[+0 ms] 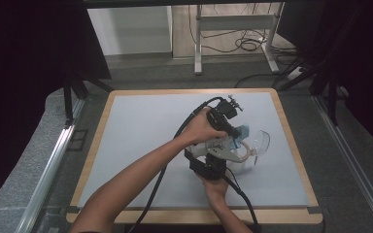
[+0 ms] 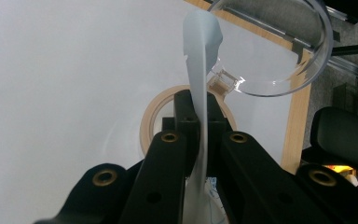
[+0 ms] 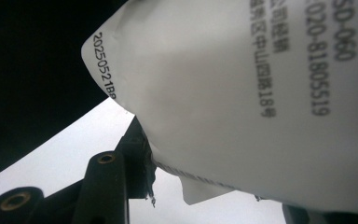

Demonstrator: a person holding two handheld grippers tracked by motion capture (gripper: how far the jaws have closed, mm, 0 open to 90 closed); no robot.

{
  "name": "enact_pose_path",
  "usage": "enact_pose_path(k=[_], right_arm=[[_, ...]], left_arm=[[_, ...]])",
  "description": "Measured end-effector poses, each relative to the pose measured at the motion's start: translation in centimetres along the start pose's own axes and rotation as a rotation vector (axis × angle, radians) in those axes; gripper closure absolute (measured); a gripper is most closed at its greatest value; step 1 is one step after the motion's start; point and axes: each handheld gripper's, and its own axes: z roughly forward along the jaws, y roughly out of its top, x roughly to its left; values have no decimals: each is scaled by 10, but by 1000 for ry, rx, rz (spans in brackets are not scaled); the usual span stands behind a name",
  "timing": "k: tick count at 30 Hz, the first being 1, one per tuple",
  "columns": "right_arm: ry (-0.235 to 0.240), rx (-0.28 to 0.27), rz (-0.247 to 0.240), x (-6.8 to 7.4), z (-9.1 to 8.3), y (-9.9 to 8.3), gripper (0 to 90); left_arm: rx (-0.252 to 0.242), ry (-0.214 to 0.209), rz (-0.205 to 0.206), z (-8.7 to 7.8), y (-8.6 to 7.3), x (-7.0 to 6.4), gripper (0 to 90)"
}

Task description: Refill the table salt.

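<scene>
your right gripper [image 1: 212, 160] sits nearest you in the high view, low over the pale surface [image 1: 141, 145], its jaws clamped on one edge of a small white packet [image 3: 261, 93] printed with black numbers and characters. in the right gripper view the packet's torn lower edge hangs just past the jaw tip. just beyond, your left gripper [image 1: 229, 130] comes in from the far side, and its jaws are pressed together on the packet's thin blue-white edge [image 2: 200, 93]. the packet hangs between the two grippers, above the surface. under it lies a tan tape ring [image 2: 151, 116], and just beside that ring stands a clear plastic cup [image 2: 279, 51] near the surface's right edge.
</scene>
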Motion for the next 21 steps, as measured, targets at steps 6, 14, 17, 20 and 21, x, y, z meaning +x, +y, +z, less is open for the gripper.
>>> enact_pose_path(k=[6, 14, 17, 20, 21], right_arm=[[0, -3, 6, 0, 0, 0, 513], [-2, -6, 10, 0, -1, 0, 516], [-5, -7, 8, 0, -1, 1, 517], [-13, -15, -5, -2, -1, 1, 518], [-13, -15, -5, -2, -1, 1, 518]], left_arm=[[5, 0, 2, 0, 1, -1, 899], [5, -2, 0, 1, 2, -1, 899], [5, -3, -1, 1, 2, -2, 899], [6, -4, 3, 2, 3, -2, 899], [6, -4, 3, 2, 3, -2, 899]])
